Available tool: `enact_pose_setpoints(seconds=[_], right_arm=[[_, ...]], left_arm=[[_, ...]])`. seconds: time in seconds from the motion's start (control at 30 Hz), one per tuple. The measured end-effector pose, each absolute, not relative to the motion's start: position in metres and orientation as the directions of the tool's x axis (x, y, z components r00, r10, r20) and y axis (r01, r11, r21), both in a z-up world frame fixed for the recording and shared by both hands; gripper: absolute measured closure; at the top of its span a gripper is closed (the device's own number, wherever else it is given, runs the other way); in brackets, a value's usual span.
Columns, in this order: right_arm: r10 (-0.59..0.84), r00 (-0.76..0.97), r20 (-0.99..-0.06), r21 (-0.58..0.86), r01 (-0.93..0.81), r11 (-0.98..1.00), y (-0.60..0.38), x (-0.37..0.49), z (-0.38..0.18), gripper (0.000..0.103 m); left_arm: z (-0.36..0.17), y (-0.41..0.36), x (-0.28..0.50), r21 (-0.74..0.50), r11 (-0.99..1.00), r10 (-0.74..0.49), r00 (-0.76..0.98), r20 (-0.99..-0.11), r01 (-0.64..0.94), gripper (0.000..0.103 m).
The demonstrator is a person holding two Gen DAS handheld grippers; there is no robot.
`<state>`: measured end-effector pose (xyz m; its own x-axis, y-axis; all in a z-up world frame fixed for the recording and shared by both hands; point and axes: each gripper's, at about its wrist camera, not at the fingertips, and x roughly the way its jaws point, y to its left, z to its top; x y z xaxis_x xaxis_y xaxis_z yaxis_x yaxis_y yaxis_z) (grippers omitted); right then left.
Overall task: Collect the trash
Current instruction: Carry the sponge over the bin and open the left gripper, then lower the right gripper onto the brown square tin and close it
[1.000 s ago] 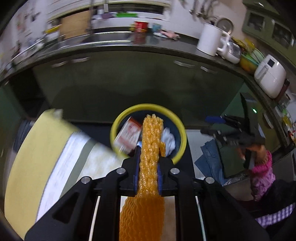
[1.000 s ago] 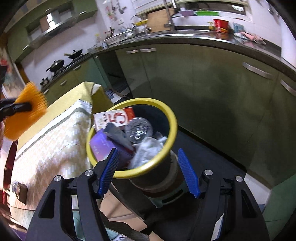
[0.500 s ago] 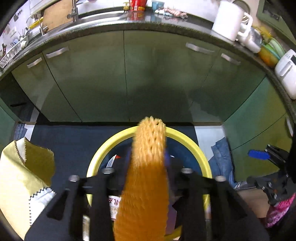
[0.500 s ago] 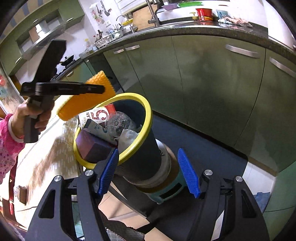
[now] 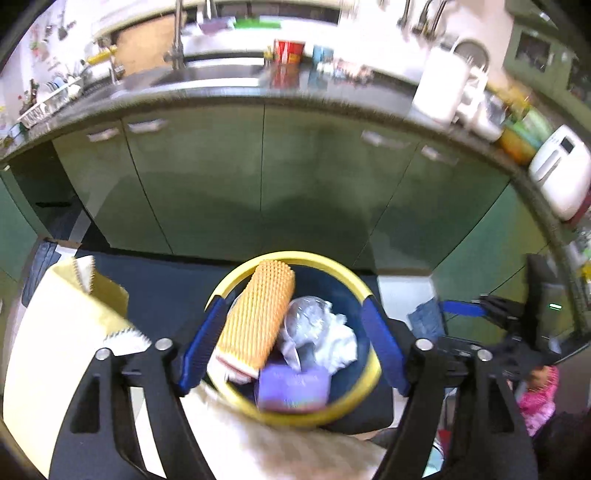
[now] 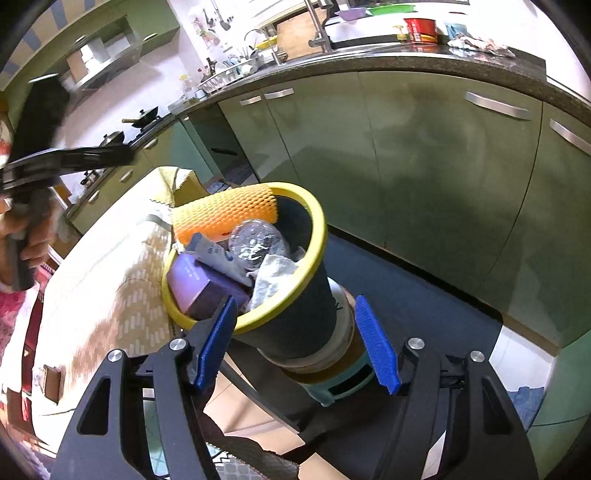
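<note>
While green cabinets (image 6: pixel 424 166) and a dark counter (image 6: pixel 480 64) close off the far side, the bin (image 6: pixel 295 310) stands on a dark mat (image 6: pixel 406 295) just beside a table draped in a yellow-and-white cloth (image 6: pixel 99 295). Nothing blocks the bin's mouth from above; the table edge crowds it on one side. On the counter sit a red tub (image 6: pixel 421 30), a white jug (image 5: pixel 439 86) and a white appliance (image 5: pixel 561 170).

The bin is dark blue with a yellow rim, tilted, and heaped full. One orange foam net sleeve (image 5: pixel 258 314) lies on top, leaning against the rim, its far end poking over it. Beside it lie one crushed clear plastic bottle (image 6: pixel 255 240), one crumpled white paper (image 5: pixel 336 343) and one purple box (image 6: pixel 199 284).

The left gripper (image 5: pixel 291 343) hangs above the bin, its jaws opening wide; the sleeve lies below and between them, free of both pads. The right gripper (image 6: pixel 295 343) stands open and empty, its blue pads either side of the bin's body without pressing on it.
</note>
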<state>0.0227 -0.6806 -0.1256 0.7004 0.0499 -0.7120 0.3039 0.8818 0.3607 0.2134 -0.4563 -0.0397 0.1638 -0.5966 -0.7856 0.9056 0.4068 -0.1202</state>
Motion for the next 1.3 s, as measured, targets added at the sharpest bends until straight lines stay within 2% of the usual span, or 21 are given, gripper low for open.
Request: enact_pose_setpoints(seconds=[0.07,0.2,0.3,0.43,0.67,0.8,0.97,1.3], right_arm=[[0.056,0.701,-0.711,0.356,0.29,0.888,-0.674,0.025,-0.123,0.037],[0.078,0.704,-0.706,0.346,0.246,0.906,-0.655,0.031,-0.114,0.037],[0.112,0.704,-0.701,0.338,0.189,0.922,-0.632,0.038,-0.106,0.035],[0.192,0.693,-0.695,0.313,0.051,0.948,-0.586,0.052,-0.096,0.033],[0.448,0.604,-0.659,0.355,-0.275,0.894,-0.473,0.082,-0.087,0.033],[0.606,0.481,-0.633,0.353,-0.517,0.78,-0.405,0.085,-0.081,0.033],[0.669,0.353,-0.654,0.25,-0.734,0.631,-0.335,0.079,-0.08,0.025],[0.668,0.221,-0.711,0.168,-0.869,0.466,-0.268,0.08,-0.097,0.023]], left_arm=[[-0.017,-0.421,0.2,-0.134,0.413,-0.64,0.183,-0.746,0.901,0.027],[0.012,-0.352,0.182,-0.184,0.448,-0.704,0.219,-0.676,0.875,0.016],[0.028,-0.3,0.169,-0.204,0.497,-0.73,0.279,-0.624,0.843,0.012],[0.035,-0.217,0.149,-0.196,0.615,-0.701,0.417,-0.578,0.764,0.011],[0.028,-0.102,0.11,-0.221,0.77,-0.611,0.593,-0.524,0.598,0.009],[0.018,-0.065,0.08,-0.226,0.81,-0.572,0.645,-0.507,0.541,0.008],[0.002,-0.039,0.054,-0.246,0.835,-0.543,0.665,-0.513,0.492,0.008],[-0.018,0.005,0.023,-0.308,0.865,-0.501,0.699,-0.51,0.395,0.007]])
